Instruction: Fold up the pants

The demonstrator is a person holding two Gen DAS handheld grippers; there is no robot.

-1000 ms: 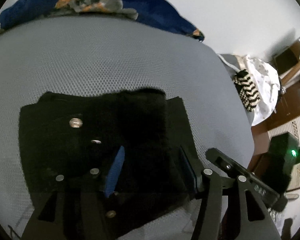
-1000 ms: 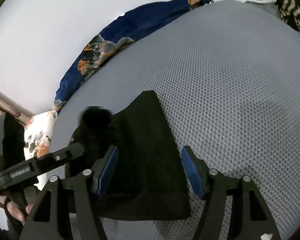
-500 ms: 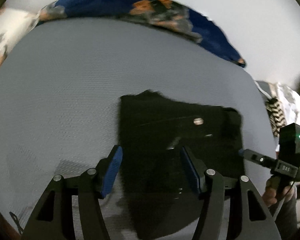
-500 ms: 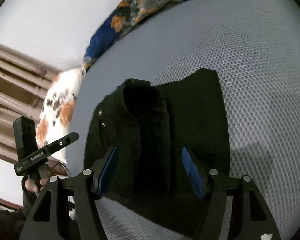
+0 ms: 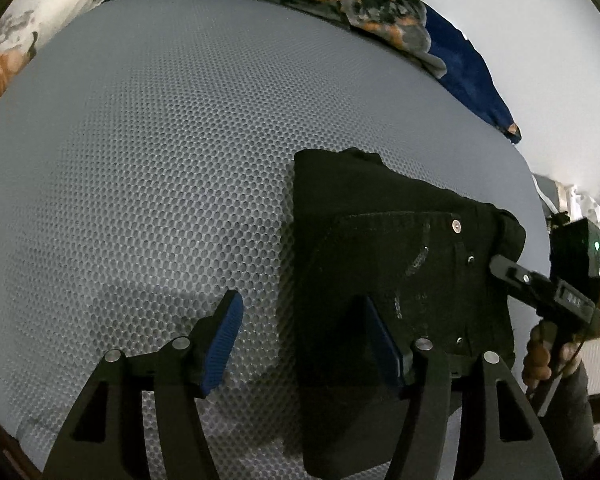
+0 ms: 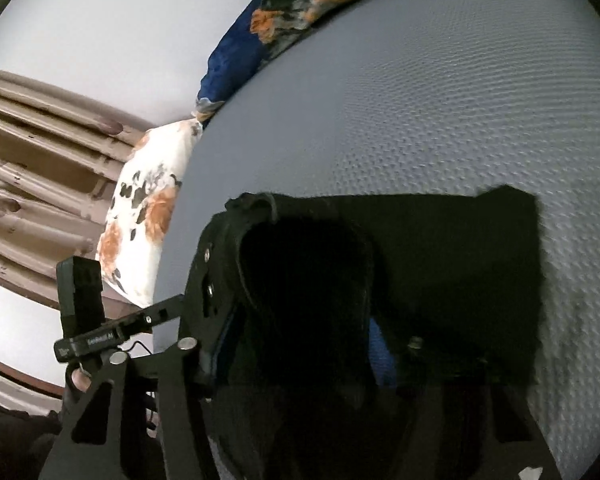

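Observation:
Black pants (image 5: 400, 248) lie folded into a block on the grey mesh mattress (image 5: 140, 160), their pocket and rivets facing up. My left gripper (image 5: 304, 340) hangs open over the pants' left edge, one blue pad above the mattress and the other above the cloth. In the right wrist view the thick rolled end of the pants (image 6: 308, 288) fills the gap of my right gripper (image 6: 300, 344). Its jaws are closing and both pads touch the cloth. In the left wrist view the right gripper (image 5: 500, 268) meets the pants' right edge, with a hand behind it.
A dark blue floral blanket (image 5: 400, 20) runs along the mattress's far edge by the white wall. A white and orange pillow (image 6: 140, 216) leans on a wooden headboard (image 6: 28, 160). Heaped clothes (image 5: 580, 208) lie beyond the mattress's right side.
The left gripper slid from above the pants to their left edge. The right gripper came down over the rolled end, and its jaws narrowed onto it.

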